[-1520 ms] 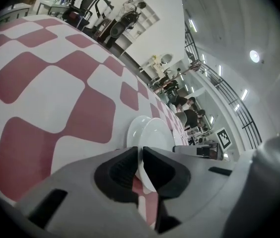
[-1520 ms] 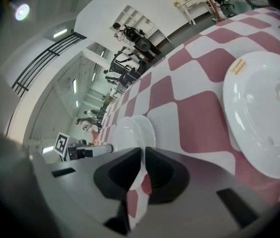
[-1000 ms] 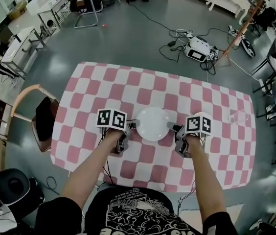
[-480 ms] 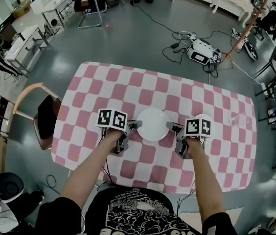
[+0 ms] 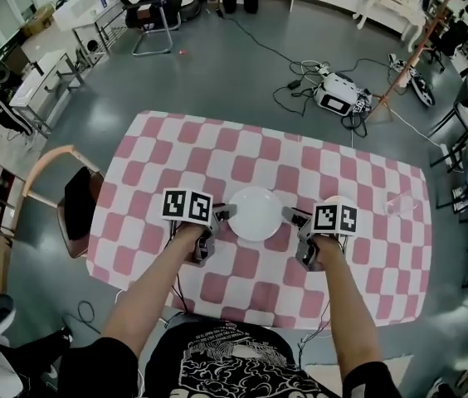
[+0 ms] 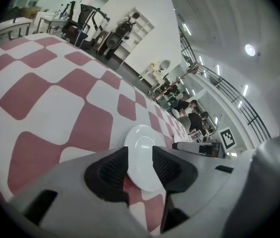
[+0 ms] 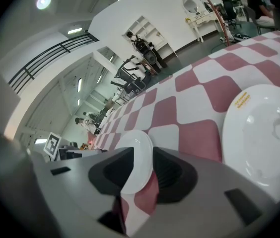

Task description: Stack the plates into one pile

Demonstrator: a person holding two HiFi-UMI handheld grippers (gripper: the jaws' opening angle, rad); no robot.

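- Left gripper (image 5: 224, 213) at 9 o'clock of the round white plate (image 5: 255, 214). Its jaws are opening, letting go. In the left gripper view the left gripper (image 6: 140, 157) has the plate's near rim (image 6: 142, 145) between its black ribbed pads, with a gap on either side.
- Right gripper (image 5: 290, 215) at 3 o'clock of the same plate. Its jaws are also opening, though less wide. In the right gripper view the right gripper (image 7: 141, 155) has the plate's rim (image 7: 135, 152) between its pads, and the grip is released.
- The round white plate lies flat on the pink-and-white checked cloth (image 5: 217, 152), about mid-table, between the two grippers. Its well shows plain white glaze.
- Second white plate (image 7: 264, 133) lies flat on the cloth at 3 o'clock of the first, just past the right gripper. The two plates are apart, so there is no pile yet.
- A small yellow sticker (image 7: 240, 101) sits near the second plate's rim. The well is otherwise bare white.
- Clear cup (image 5: 400, 203) farther out at 3 o'clock, near the table's edge. I cannot tell its contents.
- Wooden chair with a curved back (image 5: 56, 191) at 9 o'clock of the table, drawn close to the cloth's edge.
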